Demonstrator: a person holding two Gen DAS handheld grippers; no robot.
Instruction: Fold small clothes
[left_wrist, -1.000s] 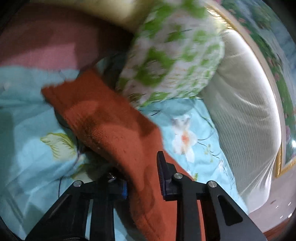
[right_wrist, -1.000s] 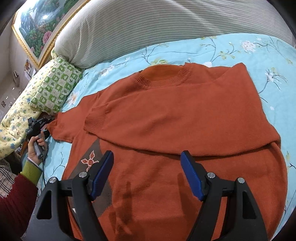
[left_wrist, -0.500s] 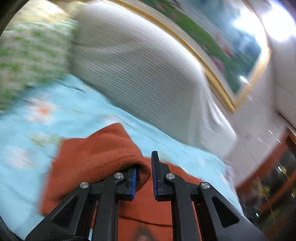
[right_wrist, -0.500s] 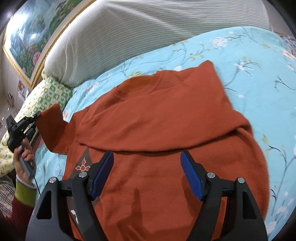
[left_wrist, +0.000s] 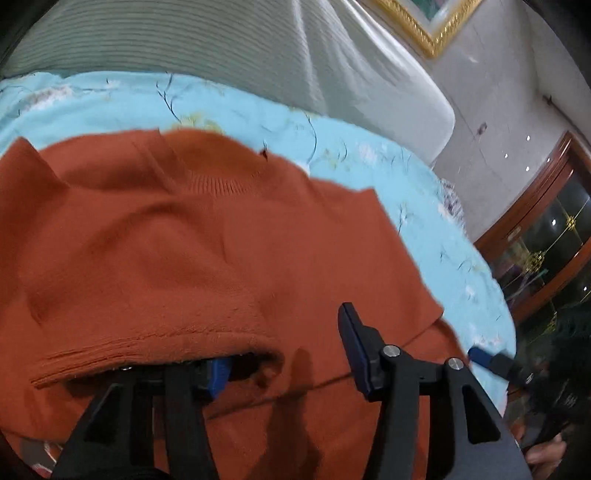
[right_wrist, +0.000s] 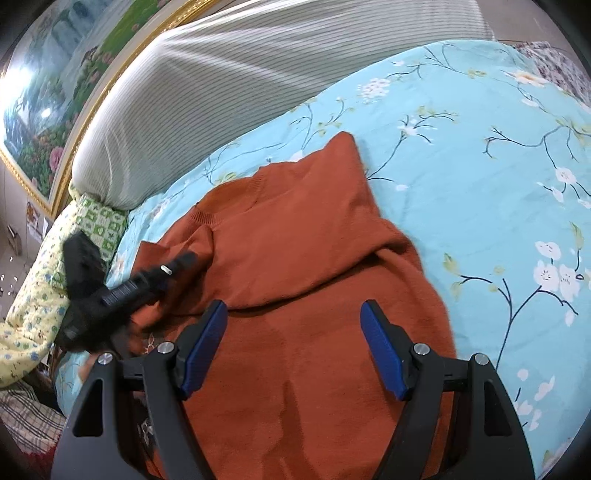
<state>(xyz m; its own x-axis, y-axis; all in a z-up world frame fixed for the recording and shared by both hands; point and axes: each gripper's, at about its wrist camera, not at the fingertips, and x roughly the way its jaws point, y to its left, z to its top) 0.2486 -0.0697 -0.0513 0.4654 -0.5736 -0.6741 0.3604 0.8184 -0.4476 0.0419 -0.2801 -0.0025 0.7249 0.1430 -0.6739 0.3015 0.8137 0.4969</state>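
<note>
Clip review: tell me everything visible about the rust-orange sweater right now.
The rust-orange knitted sweater lies on the light blue floral bedsheet, its ribbed round collar toward the grey striped headboard cushion. One sleeve is folded across the chest; the other sleeve's ribbed cuff drapes over one finger of the open left gripper. A small pale motif shows near the hem. The open right gripper hovers above its lower body.

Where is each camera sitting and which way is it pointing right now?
Left wrist: on the left gripper, low over the sweater, facing the headboard; its own fingers show, plus the right gripper's tip at right.
Right wrist: on the right gripper, above the sweater's hem, facing the headboard; its open fingers and the left gripper show.
Both share sweater, sheet and headboard.
</note>
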